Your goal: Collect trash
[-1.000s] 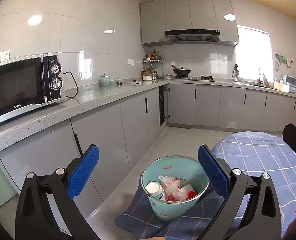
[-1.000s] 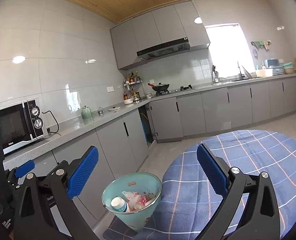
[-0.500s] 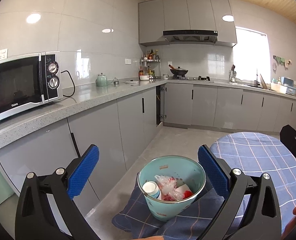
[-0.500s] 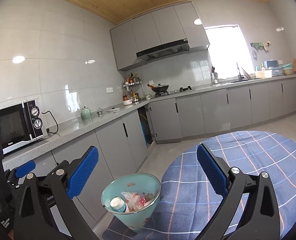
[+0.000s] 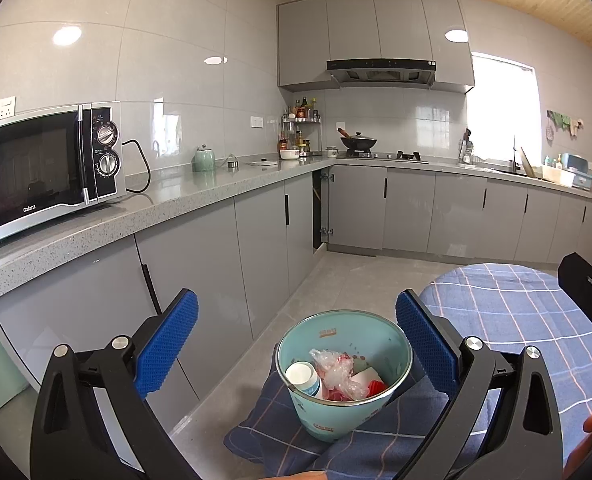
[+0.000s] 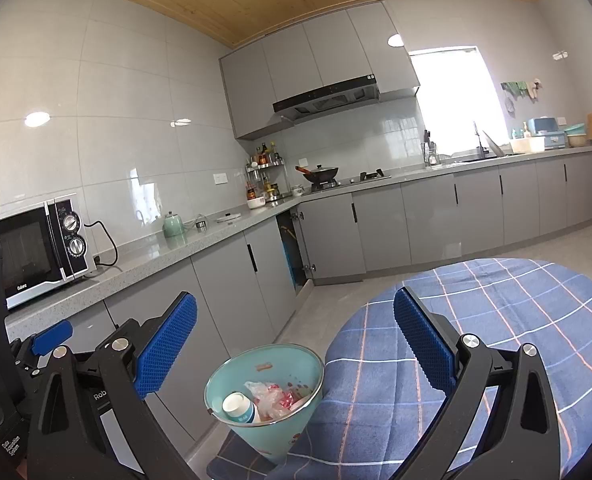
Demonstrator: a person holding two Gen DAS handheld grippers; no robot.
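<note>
A light teal trash bin (image 5: 343, 412) stands by the edge of a table with a blue checked cloth (image 5: 515, 320). It holds a white paper cup (image 5: 301, 376), crumpled clear plastic (image 5: 335, 372) and red and white scraps. My left gripper (image 5: 296, 344) is open and empty, held above and in front of the bin. In the right wrist view the bin (image 6: 264, 404) sits low between the fingers of my right gripper (image 6: 292, 344), which is open and empty. The left gripper's body (image 6: 12, 360) shows at that view's left edge.
A grey L-shaped counter (image 5: 184, 200) runs along the left wall with a microwave (image 5: 44, 172), a green kettle (image 5: 204, 160), a spice rack, a wok on the stove (image 5: 357, 143) and a sink by the window. One cabinet door (image 5: 321, 210) stands ajar. Grey tiled floor (image 5: 355, 280) lies between.
Both views have shifted slightly; the bin sits a little lower and more central in the left wrist view. Both grippers stay open and empty.
</note>
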